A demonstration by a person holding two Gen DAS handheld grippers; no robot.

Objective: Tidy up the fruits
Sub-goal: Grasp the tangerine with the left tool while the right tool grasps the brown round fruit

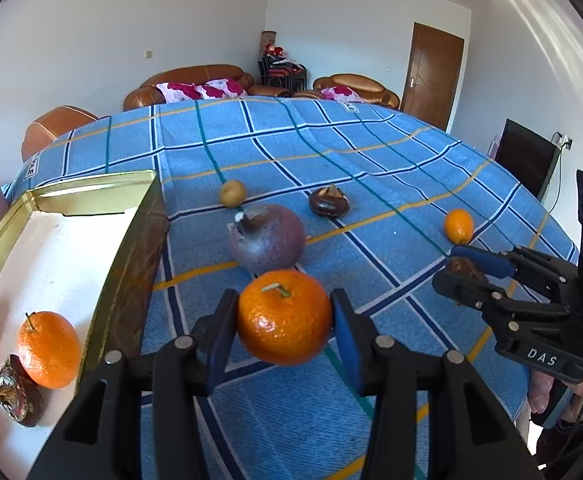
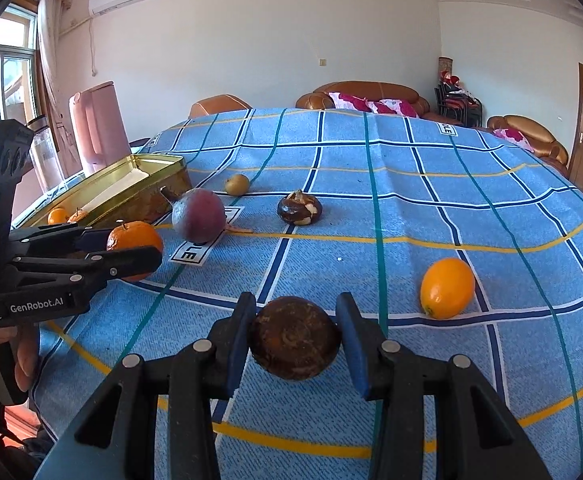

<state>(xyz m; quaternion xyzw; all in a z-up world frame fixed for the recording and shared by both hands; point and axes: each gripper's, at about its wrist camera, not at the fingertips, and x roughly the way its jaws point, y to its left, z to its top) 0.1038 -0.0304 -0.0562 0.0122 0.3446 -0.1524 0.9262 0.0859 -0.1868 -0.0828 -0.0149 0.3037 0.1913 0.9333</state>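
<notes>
Both grippers carry fruit above the checked cloth, mid-way through clearing the table into the tin. The left gripper has its jaws closed on a tangerine, one pad pressed to each side, the fruit lifted clear of the cloth. The right gripper is clamped narrowly on a brown, rough-skinned fruit, which likewise appears to hang free of the table.

The tin lies just to the left of the left jaws, its near wall beside the left finger; inside it already sit an orange, a second small one at the frame's edge and a dark, split fruit. Ahead of the left jaws, still on the cloth, wait a purple fruit, a small yellow fruit and a dark husk. A kumquat lies just right of the right jaws.

The step in hand looks like transport, grasping being done. The next move would call for swinging the tangerine left over the tin's wall, lowering it onto bare floor clear of the orange, then releasing. The right hand's load has farther to go, past the purple fruit, and had best wait its turn.
</notes>
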